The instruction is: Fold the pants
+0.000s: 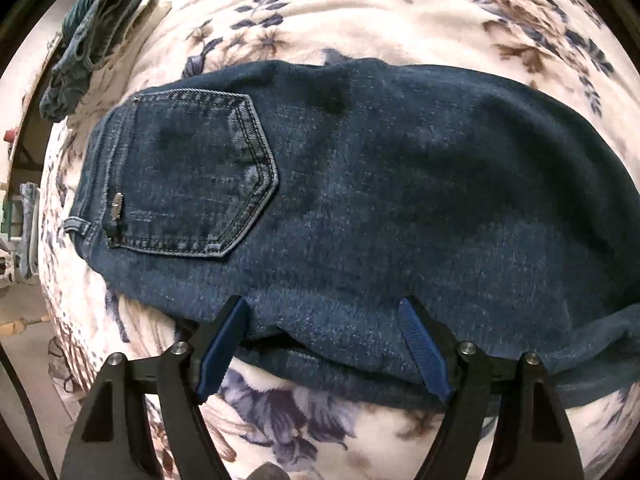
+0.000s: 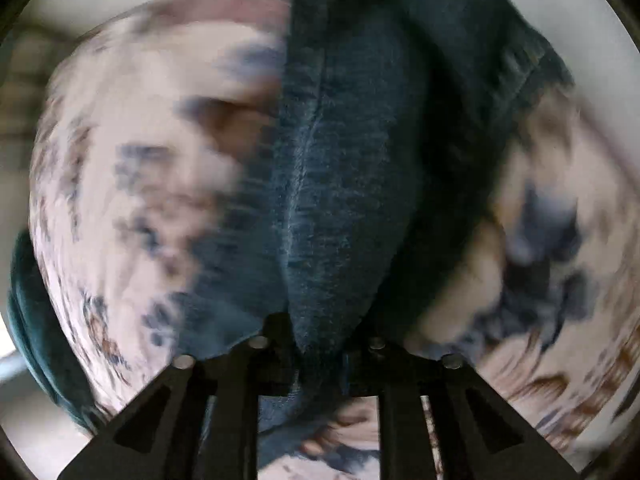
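Your left wrist camera looks steeply down, close over the jeans; your right, blurred, sits closer still. Both share the floral blanket.

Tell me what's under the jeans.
The jeans lie on a floral blanket, visible all around them. What the denim covers, and whatever is beneath the blanket, cannot be seen.

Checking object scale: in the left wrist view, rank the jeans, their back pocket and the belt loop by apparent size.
1. jeans, filling most of the view
2. back pocket
3. belt loop, far smaller
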`<state>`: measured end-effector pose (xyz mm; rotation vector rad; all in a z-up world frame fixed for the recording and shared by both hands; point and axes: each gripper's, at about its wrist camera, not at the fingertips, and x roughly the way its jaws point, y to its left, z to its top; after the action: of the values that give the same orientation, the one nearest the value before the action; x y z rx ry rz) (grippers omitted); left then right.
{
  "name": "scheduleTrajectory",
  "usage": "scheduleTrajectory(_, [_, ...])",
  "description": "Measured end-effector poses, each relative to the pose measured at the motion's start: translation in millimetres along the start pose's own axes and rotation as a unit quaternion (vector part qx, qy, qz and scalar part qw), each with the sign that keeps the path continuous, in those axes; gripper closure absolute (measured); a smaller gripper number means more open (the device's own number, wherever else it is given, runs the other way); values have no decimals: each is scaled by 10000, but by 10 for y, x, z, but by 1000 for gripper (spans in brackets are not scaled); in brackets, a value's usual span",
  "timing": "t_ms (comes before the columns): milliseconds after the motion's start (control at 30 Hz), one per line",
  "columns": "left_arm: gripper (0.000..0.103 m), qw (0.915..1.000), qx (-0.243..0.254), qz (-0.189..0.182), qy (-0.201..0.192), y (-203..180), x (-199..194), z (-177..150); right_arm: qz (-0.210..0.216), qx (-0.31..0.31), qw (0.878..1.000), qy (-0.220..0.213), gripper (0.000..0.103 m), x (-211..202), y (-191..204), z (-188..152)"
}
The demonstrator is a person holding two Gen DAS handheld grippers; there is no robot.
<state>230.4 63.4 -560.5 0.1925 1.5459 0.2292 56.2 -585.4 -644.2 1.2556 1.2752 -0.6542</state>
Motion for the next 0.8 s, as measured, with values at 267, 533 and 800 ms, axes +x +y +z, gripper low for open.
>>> scheduleTrajectory(267, [26,9958,-493,-763,141,224,-171,-257,44,-618,9955,-719,33,-578,213,50])
scheduleTrajectory(533, [26,9928,-521,-1050,266,157,-188,-374,-130,374,9928,-1126,33,-762,-87,583])
scheduleTrajectory(800, [26,9843,-876,-1455,490,22,-77,-208,-1534,-670,9850,-405,64,-93,727,956])
